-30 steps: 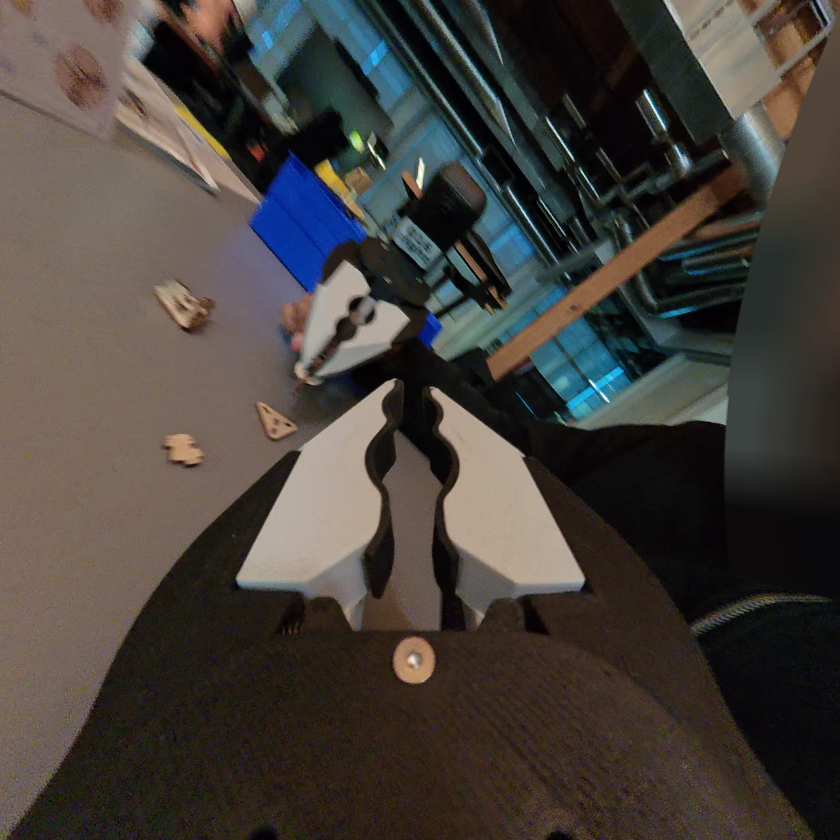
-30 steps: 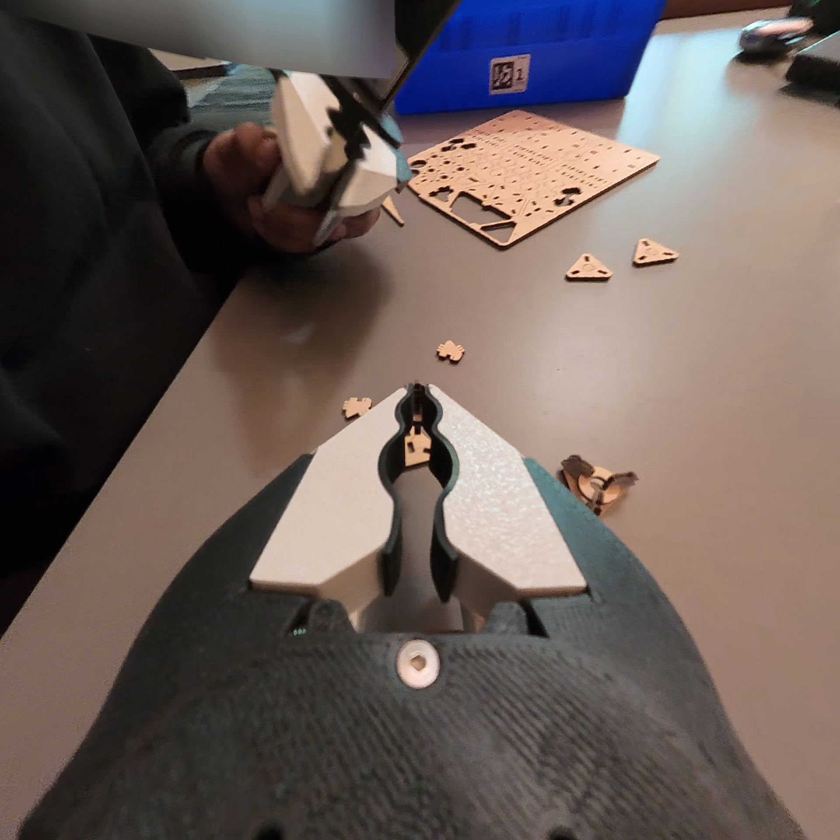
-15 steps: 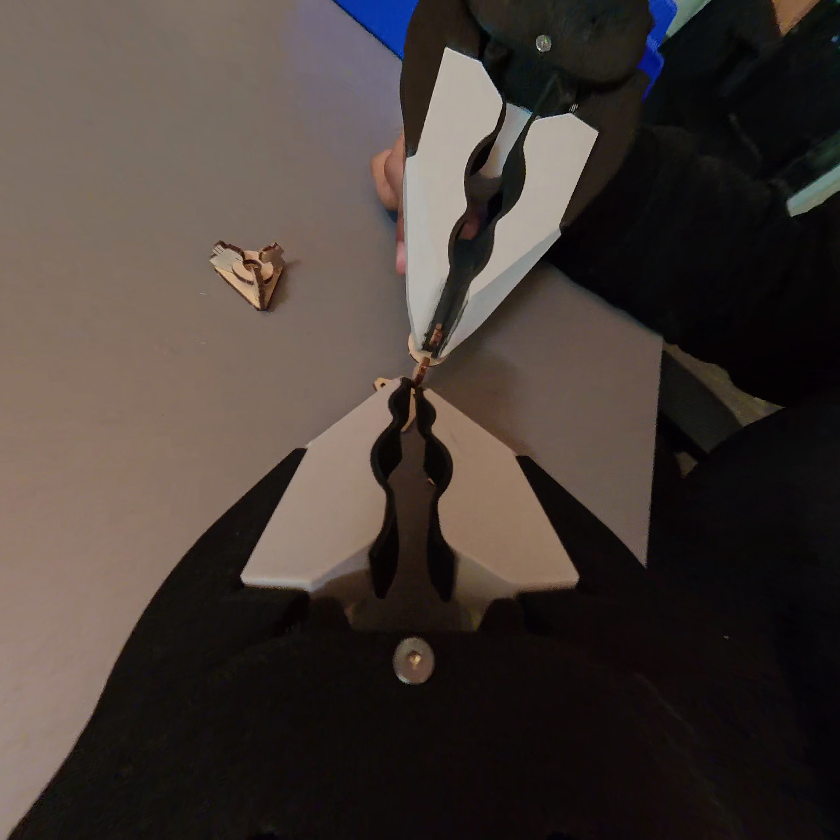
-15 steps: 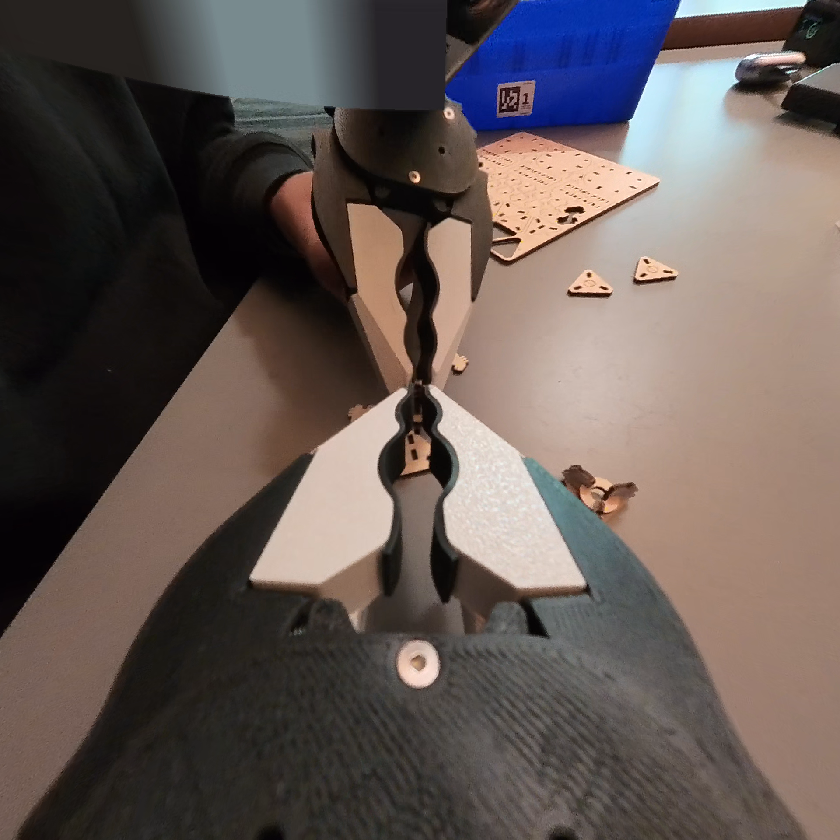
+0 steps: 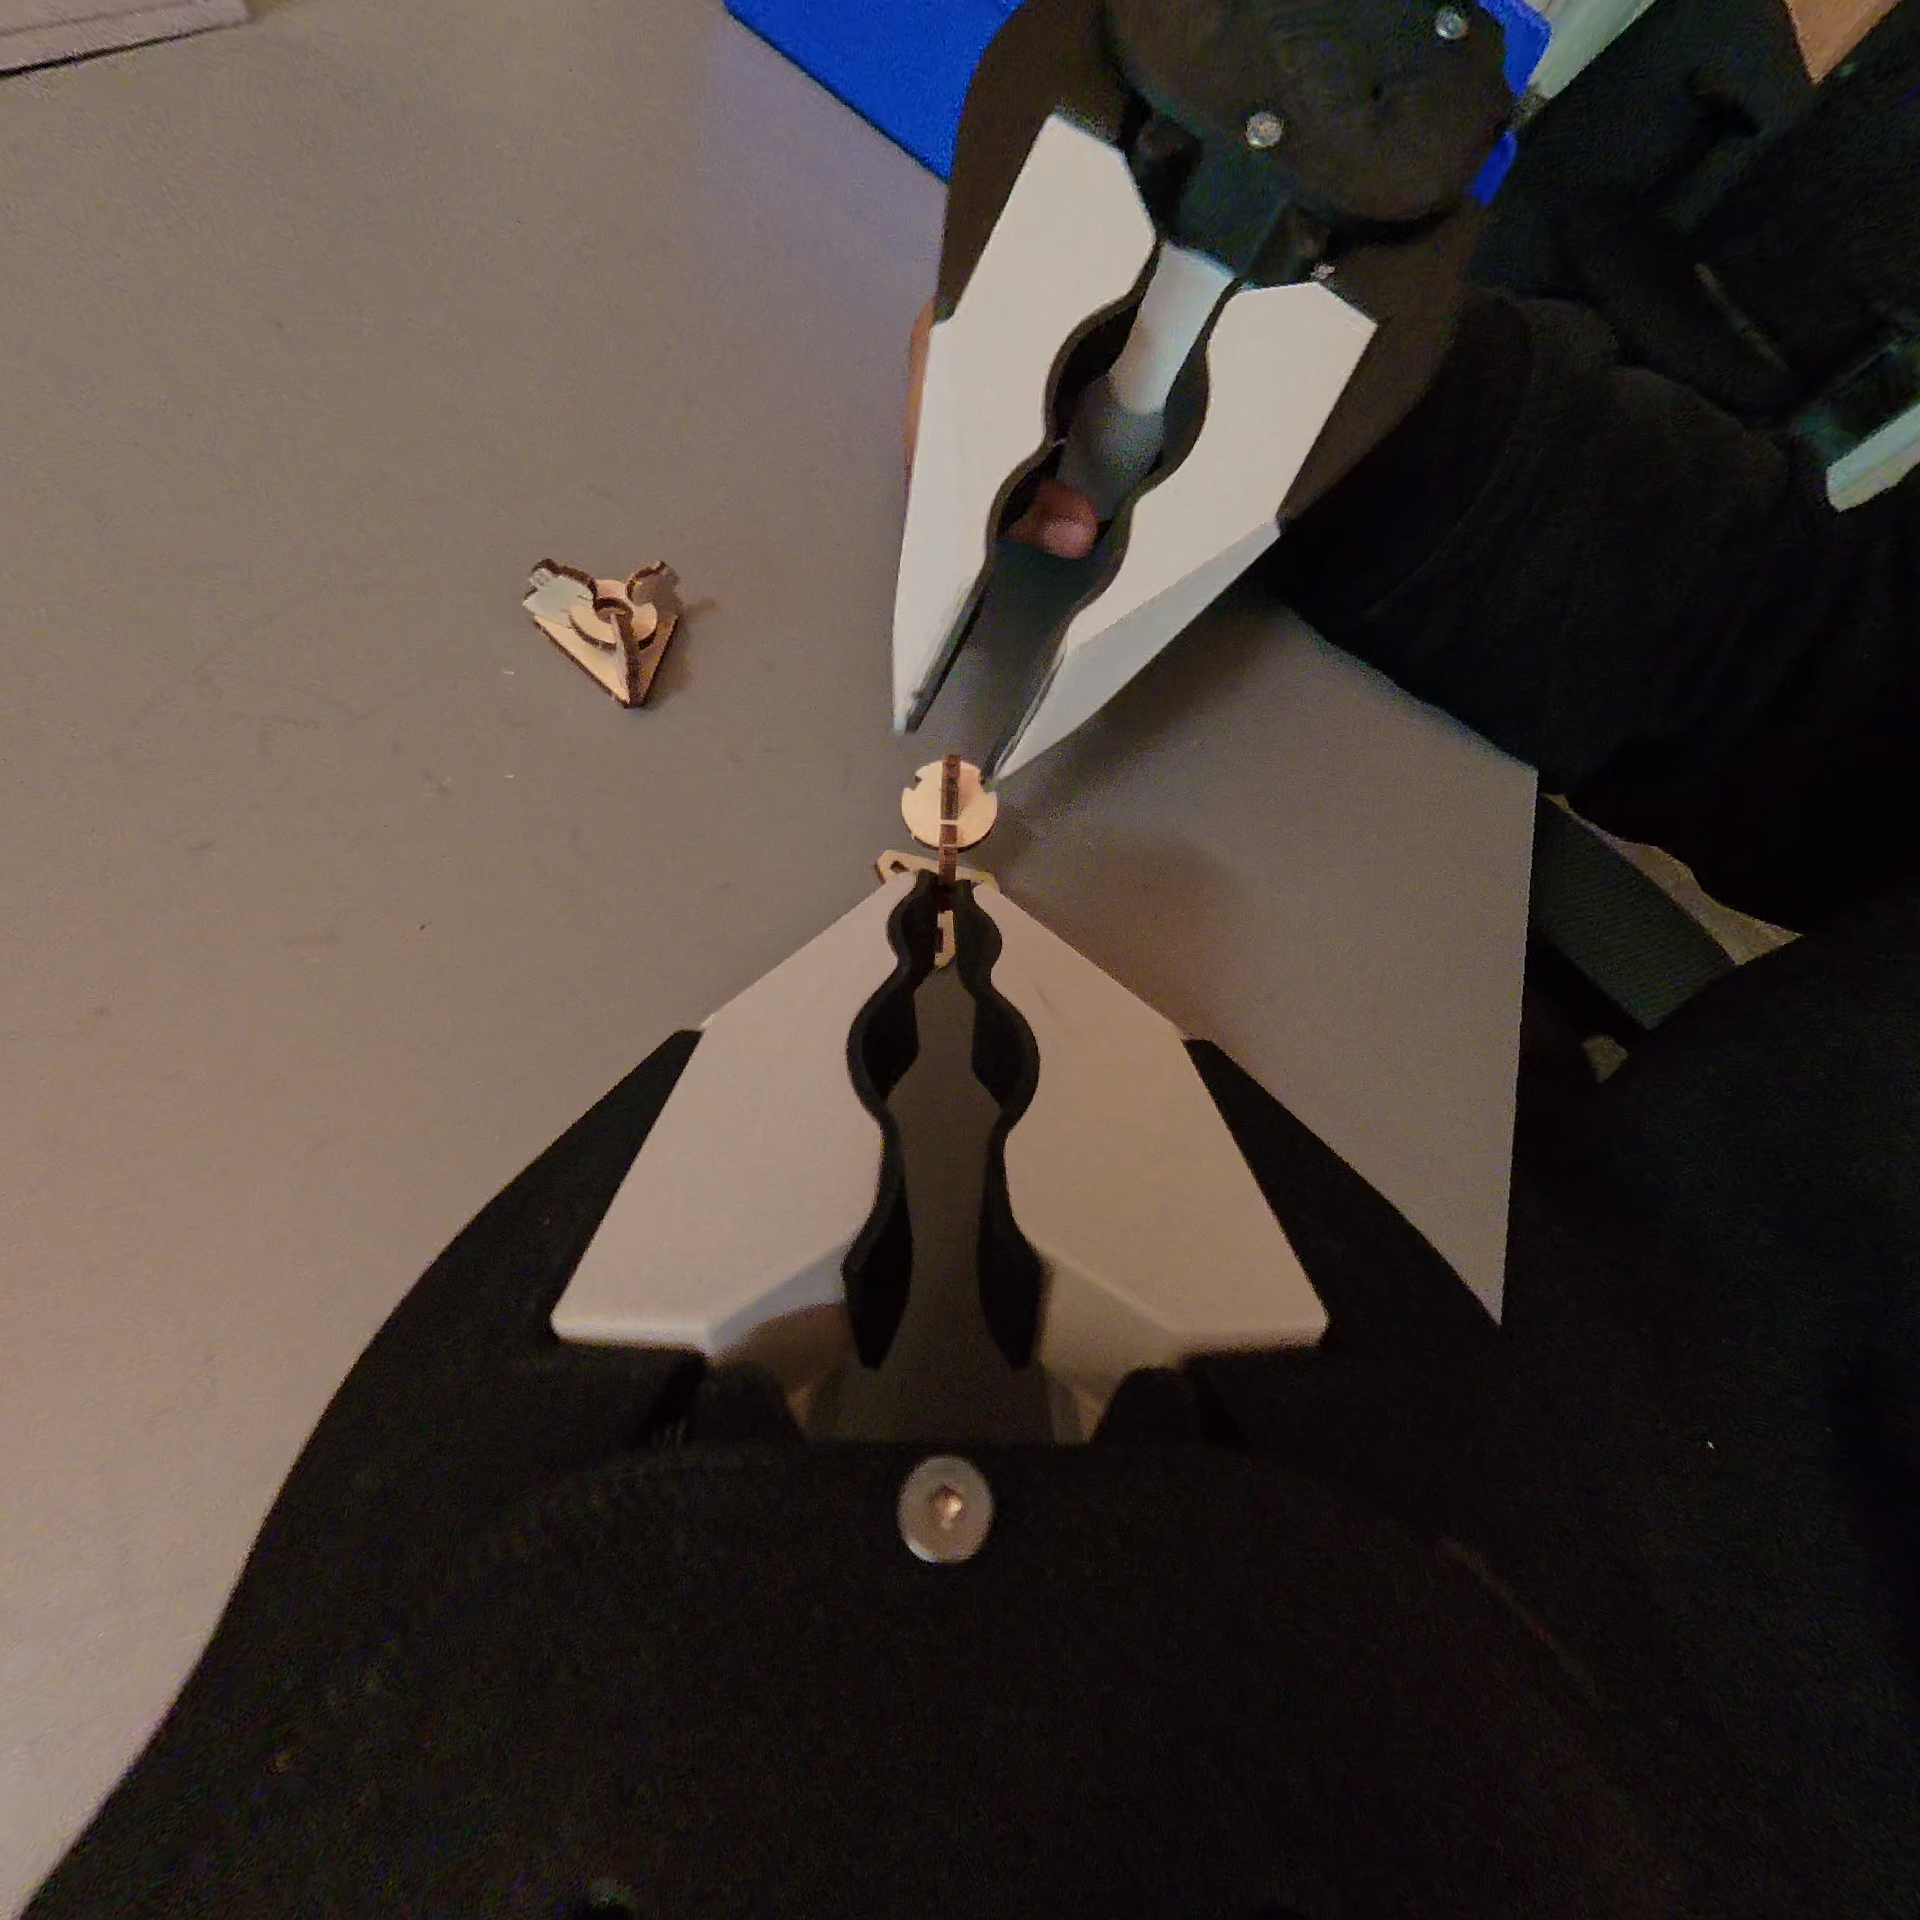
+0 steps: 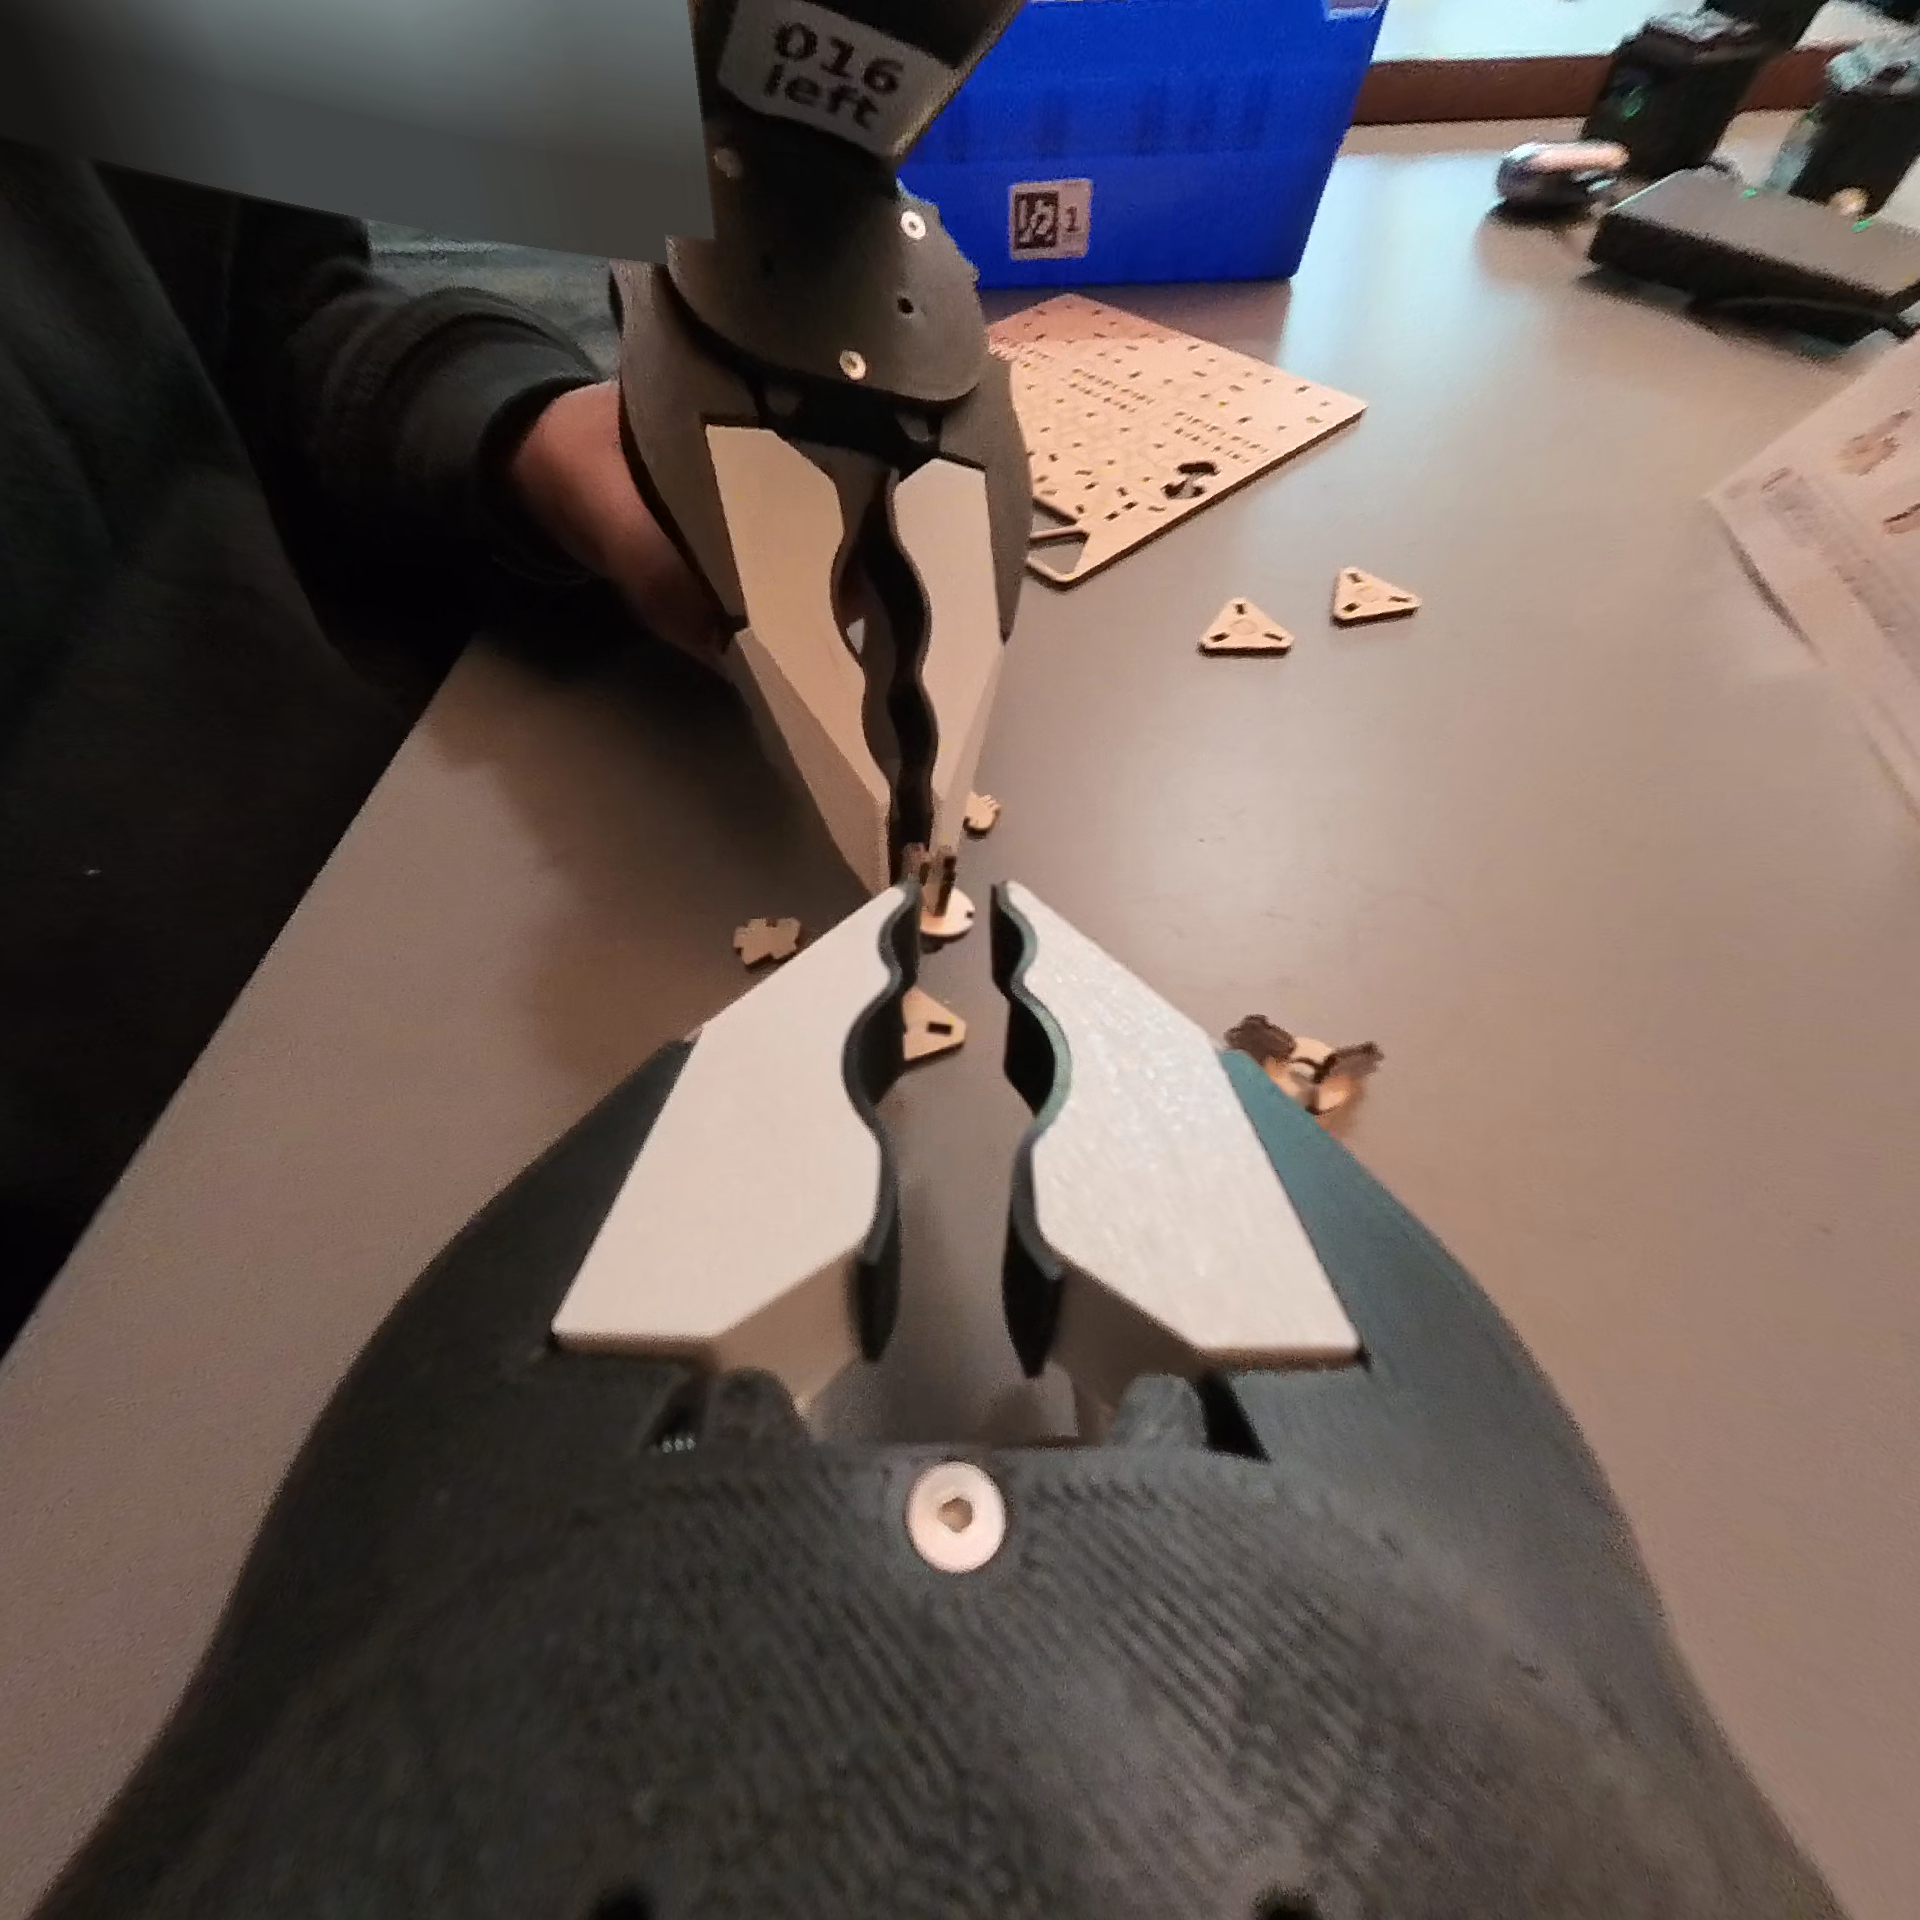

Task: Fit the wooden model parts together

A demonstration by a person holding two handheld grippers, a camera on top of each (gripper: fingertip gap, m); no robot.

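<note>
1. Left gripper (image 5: 943, 883): fingers closed on the thin edge of a small wooden assembly (image 5: 948, 821), an upright strip slotted through a round disc. The disc stands out beyond the fingertips, above the grey worktop (image 5: 312, 935). Seen from the right wrist, the same gripper (image 6: 914, 852) comes down steeply from the upper left, with a hand (image 6: 613, 520) in a dark sleeve behind it.

2. Right gripper (image 6: 951, 904): fingers (image 6: 1049, 966) parted, pads clear of the piece. The disc sits just past the fingertips, close beside the left-hand one; I cannot tell whether that one touches it. From the left wrist, this gripper (image 5: 951, 748) points down at the disc from above, its tips just off the disc's top edge.

3. On the worktop under the right gripper's opening: a flat wooden triangle (image 6: 930, 1023). A second flat piece (image 5: 896, 864) peeks out from behind the left gripper's tip.

4. Loose wooden bits near the grippers: a cross-shaped piece (image 6: 767, 937) to the left, a small lobed piece (image 6: 980, 810) behind the left gripper.

5. A built-up triangular assembly (image 5: 608, 634) lies well apart from the grippers, on its own.

6. Farther back: two flat triangles (image 6: 1304, 613) side by side, a cut-out wooden sheet (image 6: 1164, 416), and a blue bin (image 6: 1143, 135) at the far edge.

7. Printed paper sheets (image 6: 1849, 520) lie at the right edge of the worktop.
</note>
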